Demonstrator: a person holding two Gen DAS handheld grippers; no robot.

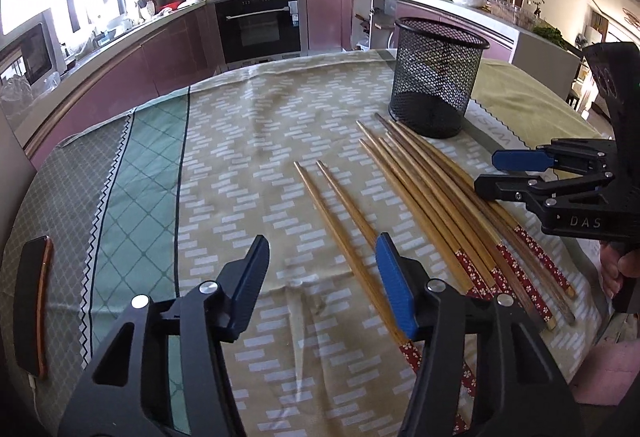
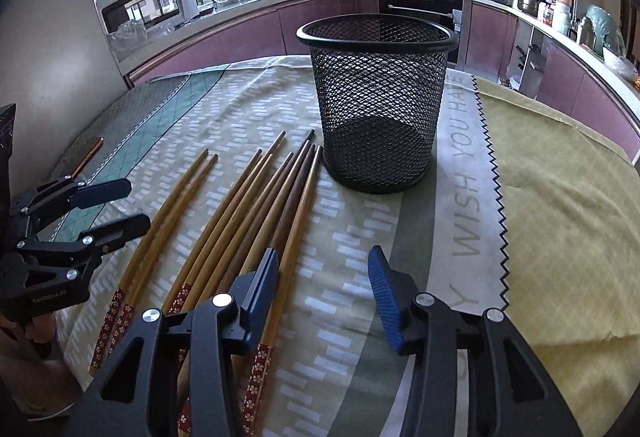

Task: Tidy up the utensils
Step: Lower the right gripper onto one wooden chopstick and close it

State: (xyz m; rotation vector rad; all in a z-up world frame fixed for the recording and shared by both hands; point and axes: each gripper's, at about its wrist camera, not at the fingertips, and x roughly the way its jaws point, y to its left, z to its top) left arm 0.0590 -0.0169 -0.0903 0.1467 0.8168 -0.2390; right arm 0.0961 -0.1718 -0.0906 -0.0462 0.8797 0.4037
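Note:
Several wooden chopsticks [image 1: 432, 197] with red flowered ends lie side by side on the tablecloth, tips toward a black mesh cup [image 1: 438, 77]. Two of them [image 1: 340, 221] lie apart to the left. The cup stands upright and looks empty; it also shows in the right wrist view [image 2: 378, 101], with the chopsticks [image 2: 256, 213] to its left. My left gripper [image 1: 322, 277] is open above the two separate chopsticks. My right gripper [image 2: 322, 289] is open and empty, hovering over the rightmost chopsticks; in the left wrist view [image 1: 496, 171] it hangs above the chopstick bundle.
A patterned tablecloth [image 1: 248, 141] covers the round table. A phone in an orange case [image 1: 34, 301] lies at the table's left edge. A yellow-green cloth [image 2: 560, 205] covers the right side. Kitchen counters and an oven [image 1: 260, 25] stand behind.

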